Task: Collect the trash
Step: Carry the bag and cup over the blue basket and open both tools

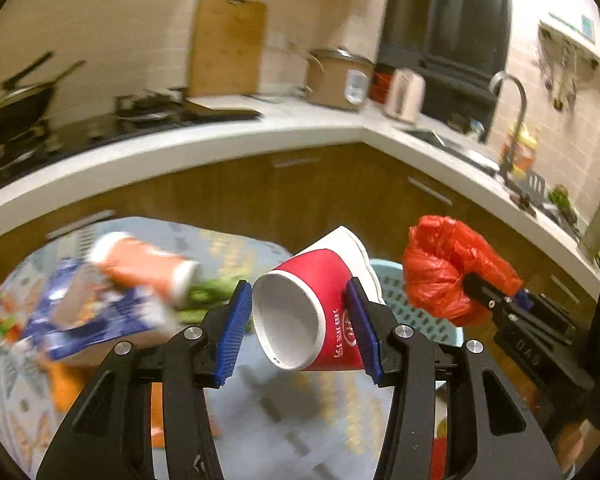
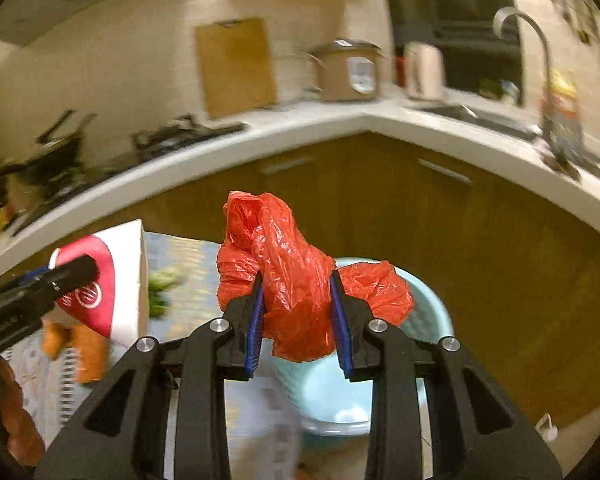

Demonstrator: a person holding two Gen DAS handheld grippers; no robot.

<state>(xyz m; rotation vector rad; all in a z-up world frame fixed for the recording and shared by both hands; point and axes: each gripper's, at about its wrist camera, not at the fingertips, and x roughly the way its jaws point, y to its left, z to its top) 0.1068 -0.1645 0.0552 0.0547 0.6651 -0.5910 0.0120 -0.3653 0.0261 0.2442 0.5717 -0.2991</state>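
We see warm, yellowish indoor light, dim toward the corners, where the fisheye darkens to black. Motion blur smears the countertop (image 2: 260, 136) and the clutter at lower left, while the gripper fingers (image 1: 230, 332) stay sharp. Straight edges bow near the frame's rim.

paper cup (image 1: 312, 304): 1 | red plastic bag (image 2: 300, 292): 1 | blue basket (image 2: 428, 312): 1 | tongs: 2

White L-shaped countertop (image 1: 220, 140) over brown cabinets (image 1: 300, 196), tiled walls (image 1: 120, 40).
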